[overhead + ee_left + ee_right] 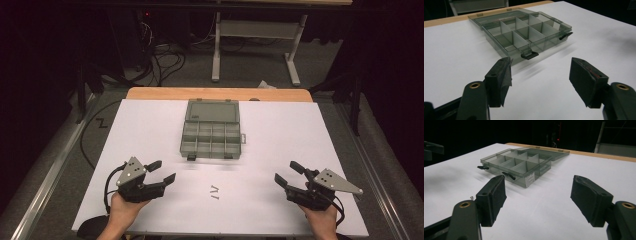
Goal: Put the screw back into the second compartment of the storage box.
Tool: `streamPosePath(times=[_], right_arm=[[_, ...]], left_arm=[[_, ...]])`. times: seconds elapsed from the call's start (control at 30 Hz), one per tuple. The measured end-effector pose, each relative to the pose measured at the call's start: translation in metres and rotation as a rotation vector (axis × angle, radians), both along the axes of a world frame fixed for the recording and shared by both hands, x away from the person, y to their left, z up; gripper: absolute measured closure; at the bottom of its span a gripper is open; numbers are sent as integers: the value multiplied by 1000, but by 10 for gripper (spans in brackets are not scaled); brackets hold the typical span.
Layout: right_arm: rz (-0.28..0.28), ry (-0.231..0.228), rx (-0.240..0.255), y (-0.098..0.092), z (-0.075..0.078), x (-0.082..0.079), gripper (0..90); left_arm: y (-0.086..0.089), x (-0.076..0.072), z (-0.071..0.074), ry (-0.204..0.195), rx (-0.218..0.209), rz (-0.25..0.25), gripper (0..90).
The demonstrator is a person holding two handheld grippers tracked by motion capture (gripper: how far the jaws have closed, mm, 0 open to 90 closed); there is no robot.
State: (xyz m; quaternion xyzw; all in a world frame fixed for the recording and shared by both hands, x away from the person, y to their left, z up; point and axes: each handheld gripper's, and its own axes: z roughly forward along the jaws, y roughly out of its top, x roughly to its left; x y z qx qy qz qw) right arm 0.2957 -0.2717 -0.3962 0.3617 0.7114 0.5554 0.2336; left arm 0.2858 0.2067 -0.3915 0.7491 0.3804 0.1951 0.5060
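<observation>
A smoky clear compartment box [212, 132] lies open at the middle of the white table, its lid folded flat toward the far side and its compartments looking empty. Two small metal pieces [215, 192] lie on the sheet between the hands. My left gripper [164, 171] rests at the near left, open with nothing between its jaws. My right gripper [287, 172] mirrors it at the near right, also open and holding nothing. The left gripper view has the box [521, 32] beyond the spread jaws [540, 62]. In the right gripper view the box [521, 165] sits ahead of the jaws [538, 180].
The white sheet [280, 130] covers the table, with a wooden strip [220, 94] bare along the far edge. Behind it stand another table's legs [216, 55] and cables [165, 60] on the dark floor. Black latches [530, 55] stick out from the box's near wall.
</observation>
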Motion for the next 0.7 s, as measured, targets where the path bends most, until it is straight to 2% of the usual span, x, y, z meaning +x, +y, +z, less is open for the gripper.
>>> streamPosePath(times=[0.1, 0.4, 0.7], right_arm=[[3, -4, 1, 0, 0, -1, 299], [0, 2, 1, 1, 0, 0, 298], [-4, 1, 2, 0, 0, 1, 298]], left_arm=[[-3, 0, 3, -3, 21, -6, 338], [-4, 3, 9, 14, -4, -21, 331], [-13, 14, 15, 13, -1, -26, 323]])
